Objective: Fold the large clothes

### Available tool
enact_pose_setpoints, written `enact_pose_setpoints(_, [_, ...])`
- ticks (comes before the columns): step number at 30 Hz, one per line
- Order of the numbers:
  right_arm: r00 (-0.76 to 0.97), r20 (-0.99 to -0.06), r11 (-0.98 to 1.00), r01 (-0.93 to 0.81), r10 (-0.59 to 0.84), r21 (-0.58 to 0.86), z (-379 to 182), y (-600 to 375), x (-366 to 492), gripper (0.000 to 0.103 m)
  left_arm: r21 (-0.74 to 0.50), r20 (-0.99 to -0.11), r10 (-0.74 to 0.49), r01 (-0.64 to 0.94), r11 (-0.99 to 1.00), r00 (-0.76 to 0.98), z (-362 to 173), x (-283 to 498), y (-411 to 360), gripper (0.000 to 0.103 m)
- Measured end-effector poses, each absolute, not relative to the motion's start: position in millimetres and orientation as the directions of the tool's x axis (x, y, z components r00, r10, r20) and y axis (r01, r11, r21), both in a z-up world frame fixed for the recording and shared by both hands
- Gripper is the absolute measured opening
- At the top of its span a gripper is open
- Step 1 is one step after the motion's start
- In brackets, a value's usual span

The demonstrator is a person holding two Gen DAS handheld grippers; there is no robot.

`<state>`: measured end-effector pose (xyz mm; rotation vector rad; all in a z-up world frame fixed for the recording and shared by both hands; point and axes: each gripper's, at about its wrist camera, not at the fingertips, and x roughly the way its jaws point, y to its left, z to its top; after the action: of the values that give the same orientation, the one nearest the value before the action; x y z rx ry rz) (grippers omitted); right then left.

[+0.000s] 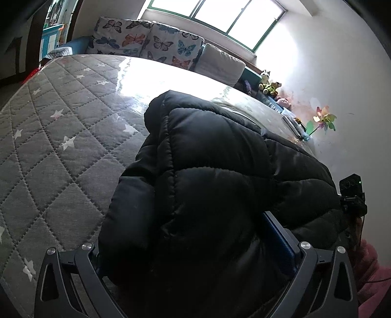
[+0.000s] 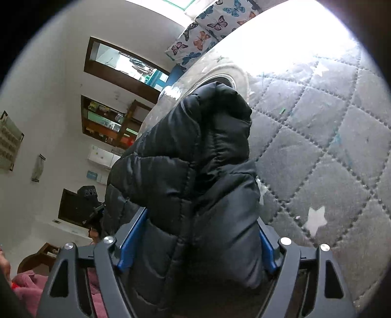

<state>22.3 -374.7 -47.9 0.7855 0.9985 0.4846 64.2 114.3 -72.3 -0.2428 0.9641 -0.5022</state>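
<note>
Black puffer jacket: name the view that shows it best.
Left wrist view: the black puffer jacket spreads wide over the quilted mattress. The right wrist view shows only a bunched fold between the fingers.

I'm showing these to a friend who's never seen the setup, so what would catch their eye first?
The black puffer jacket fills the middle of both views, bunched between the fingers of the left claw and right claw. Beneath it spreads a grey quilted mattress with white stars. Butterfly-print cushions line the far edge under a bright window.
</note>
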Motion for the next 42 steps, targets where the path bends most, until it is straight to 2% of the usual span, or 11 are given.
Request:
enact_pose_setpoints(4, [0.491,-0.557,0.635,0.008,0.67,0.772,-45,-370,17,0.083,-0.399,-0.718,-0.501,0.305,0.865,0.483,-71,59,116,0.103])
enact_pose_setpoints(7, [0.512,-0.571,0.66,0.012,0.642,0.751,-36,-363,11,0.071,-0.35,-0.715,-0.469,0.316,0.882,0.518,-61,48,113,0.09])
enact_pose_setpoints(9, [0.528,-0.59,0.694,0.001,0.611,0.72,-25,-358,7,0.064,-0.329,-0.716,-0.447,0.305,0.893,0.537,-50,43,110,0.074])
enact_pose_setpoints(12, [0.549,-0.605,0.73,-0.013,0.577,0.684,-9,-350,3,0.057,-0.307,-0.715,-0.417,0.285,0.908,0.561,-32,35,107,0.063])
enact_pose_setpoints(17, [0.595,-0.603,0.77,-0.044,0.532,0.637,19,-349,-10,0.052,-0.253,-0.713,-0.395,0.312,0.916,0.58,-5,26,86,0.06])
enact_pose_setpoints(22, [0.638,-0.608,0.804,-0.03,0.473,0.593,37,-371,-17,0.051,-0.273,-0.705,-0.443,0.364,0.89,0.554,18,40,44,0.058])
enact_pose_setpoints(34, [0.741,-0.638,0.909,0.094,0.208,0.406,98,-468,16,0.051,-0.359,-0.664,-0.579,0.477,0.802,0.473,66,162,-133,0.057])
enact_pose_setpoints(38, [0.749,-0.651,0.923,0.155,0.123,0.353,98,-500,34,0.055,-0.376,-0.68,-0.583,0.471,0.798,0.445,58,203,-180,0.057])
enact_pose_setpoints(42, [0.681,-0.728,0.907,0.253,0.081,0.337,59,-520,55,0.062,-0.308,-0.763,-0.495,0.441,0.843,0.415,24,226,-214,0.059])
